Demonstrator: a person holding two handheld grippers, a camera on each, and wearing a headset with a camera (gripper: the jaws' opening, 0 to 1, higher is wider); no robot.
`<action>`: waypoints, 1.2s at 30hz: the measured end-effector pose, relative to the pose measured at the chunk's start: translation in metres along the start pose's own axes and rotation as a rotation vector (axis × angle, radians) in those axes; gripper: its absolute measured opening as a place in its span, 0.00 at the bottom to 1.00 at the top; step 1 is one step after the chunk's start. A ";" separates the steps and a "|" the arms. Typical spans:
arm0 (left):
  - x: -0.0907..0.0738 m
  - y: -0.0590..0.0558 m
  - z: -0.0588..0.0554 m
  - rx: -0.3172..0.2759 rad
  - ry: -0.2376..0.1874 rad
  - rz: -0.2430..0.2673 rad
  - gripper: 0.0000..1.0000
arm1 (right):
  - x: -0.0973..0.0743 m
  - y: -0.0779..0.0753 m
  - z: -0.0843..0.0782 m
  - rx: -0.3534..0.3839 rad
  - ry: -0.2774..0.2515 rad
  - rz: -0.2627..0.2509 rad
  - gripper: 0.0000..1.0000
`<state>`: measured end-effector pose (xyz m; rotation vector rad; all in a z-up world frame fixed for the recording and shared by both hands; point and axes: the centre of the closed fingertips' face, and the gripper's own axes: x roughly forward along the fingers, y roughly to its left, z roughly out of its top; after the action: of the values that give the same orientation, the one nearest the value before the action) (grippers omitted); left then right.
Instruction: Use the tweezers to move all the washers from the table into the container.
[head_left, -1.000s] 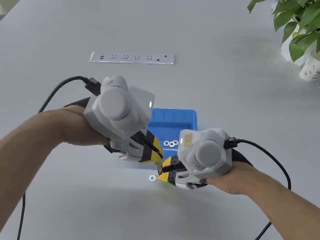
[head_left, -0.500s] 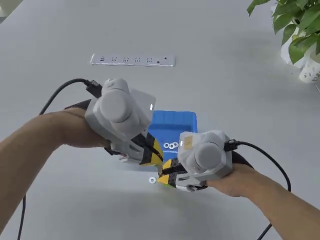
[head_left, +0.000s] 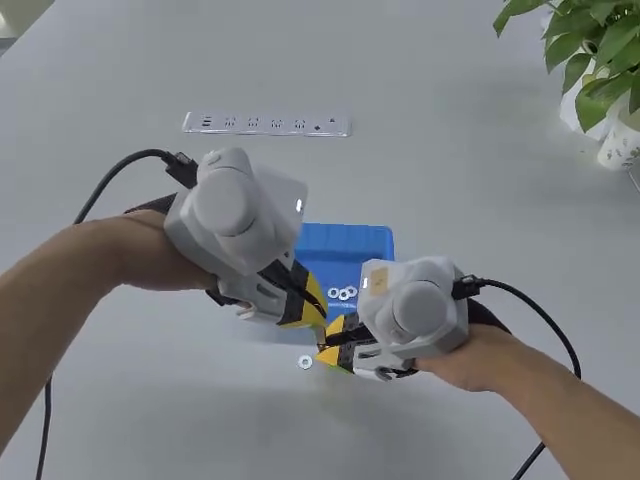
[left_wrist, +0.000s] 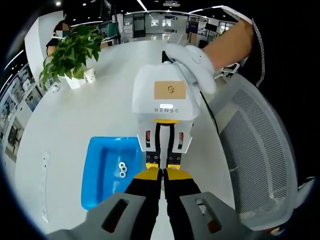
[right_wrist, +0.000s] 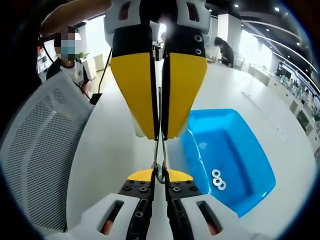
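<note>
Head view, nearest first: 1 loose washer (head_left: 304, 361) lies on the bare grey worktop (head_left: 450, 150), just beside the tips of the right gripper (head_left: 325, 352) and clear of the blue container (head_left: 345, 245). The left gripper (head_left: 312, 305) meets the right one tip to tip over the container's near left corner, so that edge is hidden. Right gripper view has the thin metal tweezers (right_wrist: 160, 152) running between the 2 sets of jaws: the right gripper (right_wrist: 159, 176) is pinched narrow on 1 end, and the left gripper (right_wrist: 160, 136) is clamped on the other, its yellow pads nearly touching. Inside the container, a small cluster of washers (head_left: 344, 292) sits near its near wall, with the rest of the floor open. Beyond the far rim, the worktop is open up to a white power strip (head_left: 267, 124), well apart. A potted plant (head_left: 590, 60) stands at the far right.
</note>
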<state>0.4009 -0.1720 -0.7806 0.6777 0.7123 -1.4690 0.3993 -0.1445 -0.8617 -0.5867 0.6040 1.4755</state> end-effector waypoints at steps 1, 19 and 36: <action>-0.001 0.000 0.001 -0.002 0.000 0.001 0.05 | -0.001 0.000 0.001 -0.002 -0.001 -0.002 0.09; -0.020 -0.002 0.017 0.008 0.013 0.015 0.06 | -0.019 0.000 0.019 -0.011 -0.013 -0.007 0.09; -0.039 0.015 0.030 0.016 0.008 0.041 0.06 | -0.034 -0.019 0.037 -0.042 -0.024 -0.026 0.09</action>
<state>0.4167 -0.1709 -0.7318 0.7069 0.6891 -1.4364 0.4185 -0.1438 -0.8118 -0.6060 0.5460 1.4719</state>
